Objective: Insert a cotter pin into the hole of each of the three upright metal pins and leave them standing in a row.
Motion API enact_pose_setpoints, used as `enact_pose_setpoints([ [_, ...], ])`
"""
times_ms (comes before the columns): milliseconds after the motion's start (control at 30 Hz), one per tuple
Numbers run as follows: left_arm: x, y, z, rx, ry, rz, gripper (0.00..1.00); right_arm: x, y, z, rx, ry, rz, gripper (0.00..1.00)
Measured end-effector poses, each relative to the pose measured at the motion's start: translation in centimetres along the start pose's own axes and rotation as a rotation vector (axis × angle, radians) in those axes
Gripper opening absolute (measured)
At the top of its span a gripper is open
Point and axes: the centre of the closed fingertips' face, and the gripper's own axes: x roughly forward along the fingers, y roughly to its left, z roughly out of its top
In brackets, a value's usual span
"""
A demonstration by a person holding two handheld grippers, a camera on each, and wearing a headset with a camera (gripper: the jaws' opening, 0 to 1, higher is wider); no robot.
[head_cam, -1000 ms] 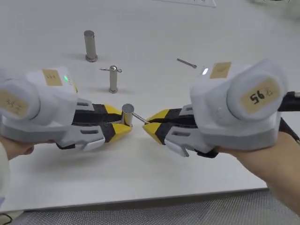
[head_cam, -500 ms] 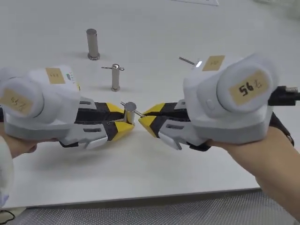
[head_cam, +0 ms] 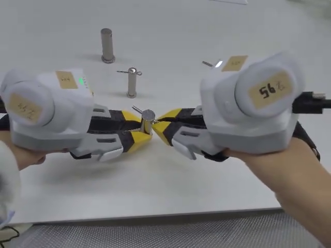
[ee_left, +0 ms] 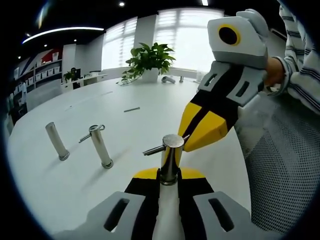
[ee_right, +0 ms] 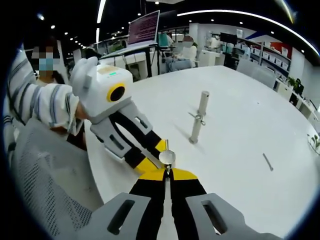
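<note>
While the near pin [head_cam: 148,119] is clamped low down by the left gripper [head_cam: 138,137], jaws closed on its shaft, a cotter pin [ee_left: 154,149] is seen threaded through its hole, tip poking out on the far side. The right gripper [head_cam: 161,129] is pressed right up against the pin head, jaws drawn narrow on the cotter pin's other end (that end is tucked between the yellow tips, so the grip is judged, not seen). One of three is counted as done: the middle pin [head_cam: 132,83] is set upright on the table [head_cam: 170,31] with a seated cotter pin [head_cam: 129,72] across its top. Number two is judged nearly home. The far pin [head_cam: 107,45] is shown upright with nothing through its top, and a loose cotter pin [head_cam: 207,64] is laid well apart from it on the table, presumably meant for it. As for holders, the three holes are what can be counted: one filled, one part-filled, one bare. The row is already roughly lined up.
</note>
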Motion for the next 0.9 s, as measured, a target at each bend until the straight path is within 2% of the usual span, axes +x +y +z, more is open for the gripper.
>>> enact_pose_setpoints([
  [200,0.0,0.0,0.0,0.000,-0.001,0.004,0.11,0.0,0.0,-0.1,0.017,0.002,-0.008,0.04],
  [300,0.0,0.0,0.0,-0.011,-0.005,0.007,0.11,-0.1,0.1,0.1,-0.028,-0.007,-0.015,0.05],
  [433,0.0,0.0,0.0,-0.009,-0.004,0.009,0.11,-0.2,0.4,0.2,-0.032,-0.016,-0.009,0.11],
  [833,0.0,-0.1,0.0,-0.009,-0.002,0.004,0.11,-1.5,-0.3,-0.6,-0.044,-0.001,-0.024,0.10],
  [900,0.0,-0.2,0.0,-0.008,-0.001,0.004,0.11,-1.5,-0.2,-0.5,-0.036,-0.007,-0.017,0.05],
])
